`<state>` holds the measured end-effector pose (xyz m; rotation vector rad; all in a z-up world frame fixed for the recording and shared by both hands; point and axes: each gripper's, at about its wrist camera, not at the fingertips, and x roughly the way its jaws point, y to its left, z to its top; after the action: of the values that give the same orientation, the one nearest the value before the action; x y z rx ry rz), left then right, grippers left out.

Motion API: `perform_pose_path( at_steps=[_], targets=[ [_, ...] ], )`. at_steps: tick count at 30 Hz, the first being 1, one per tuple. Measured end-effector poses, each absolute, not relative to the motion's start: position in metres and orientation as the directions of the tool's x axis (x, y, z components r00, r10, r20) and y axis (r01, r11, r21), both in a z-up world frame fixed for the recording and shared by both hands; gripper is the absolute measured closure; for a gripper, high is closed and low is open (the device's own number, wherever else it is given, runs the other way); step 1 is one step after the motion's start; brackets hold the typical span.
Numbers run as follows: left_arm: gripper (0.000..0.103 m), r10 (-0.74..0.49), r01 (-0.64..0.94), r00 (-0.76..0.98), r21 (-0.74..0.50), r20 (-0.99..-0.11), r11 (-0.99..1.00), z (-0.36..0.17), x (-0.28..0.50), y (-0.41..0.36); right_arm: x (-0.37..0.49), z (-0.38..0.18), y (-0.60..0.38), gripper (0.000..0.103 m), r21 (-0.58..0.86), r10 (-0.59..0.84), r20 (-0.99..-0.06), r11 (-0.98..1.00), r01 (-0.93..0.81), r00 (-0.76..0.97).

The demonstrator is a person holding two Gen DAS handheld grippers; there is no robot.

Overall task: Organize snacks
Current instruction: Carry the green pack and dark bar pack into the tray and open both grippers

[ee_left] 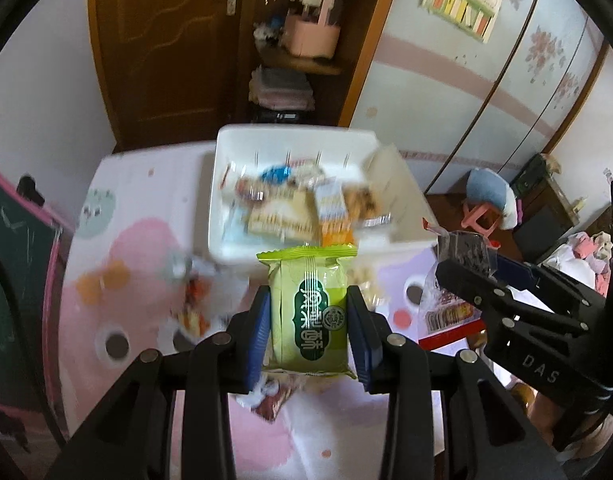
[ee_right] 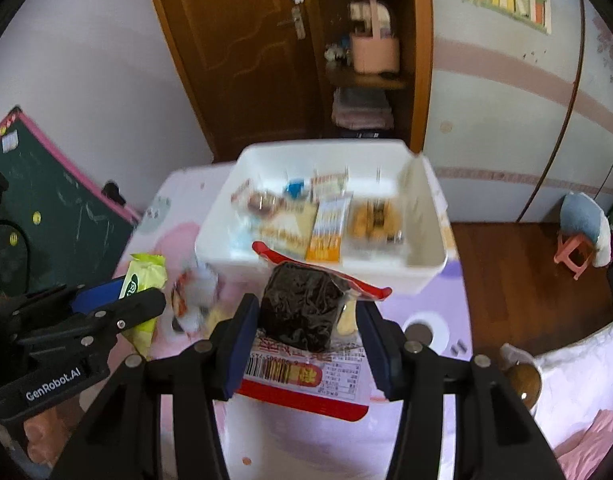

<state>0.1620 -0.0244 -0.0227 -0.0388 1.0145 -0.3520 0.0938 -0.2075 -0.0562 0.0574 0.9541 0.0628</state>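
The left gripper (ee_left: 308, 324) grips a green snack packet (ee_left: 308, 312) with white lettering, held above the table (ee_left: 126, 280); its long axis runs along the fingers, crimped end toward the white bin (ee_right: 322, 276). The right gripper (ee_right: 306, 332) clamps 1 clear, red-edged packet (ee_right: 306, 344) of dark contents, also pointing binward.

I see soft, even daylight in both views, with no hard shadows or glare. The far white bin (ee_left: 230, 184) and its snacks smear with motion blur, while my near gripper fingers (ee_right: 236, 344) stay sharp. Fisheye bending curves the walls, and black vignette rings the corners.
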Motion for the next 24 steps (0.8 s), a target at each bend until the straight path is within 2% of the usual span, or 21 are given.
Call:
perform_pose_path(
  at_steps=[5, 14, 24],
  targets=[
    [0.068, -0.308, 0.284, 0.501, -0.183, -0.808, 0.941, 0.008, 0.199, -0.032, 0.122, -0.024, -0.209, 0.052, 0.067, 0.051, -0.787, 0.998, 0.003, 0.615],
    [0.068, -0.311, 0.311, 0.53, -0.161, -0.789, 0.937, 0.032, 0.257, -0.051, 0.179, 0.01, -0.218, 0.051, 0.058, 0.0, -0.743, 0.996, 0.064, 0.669],
    [0.068, -0.261, 0.294, 0.522, -0.116, -0.812, 0.949, 0.009, 0.328, -0.069, 0.236, -0.013, -0.235, 0.051, 0.015, -0.083, -0.776, 0.989, 0.15, 0.625]
  ],
)
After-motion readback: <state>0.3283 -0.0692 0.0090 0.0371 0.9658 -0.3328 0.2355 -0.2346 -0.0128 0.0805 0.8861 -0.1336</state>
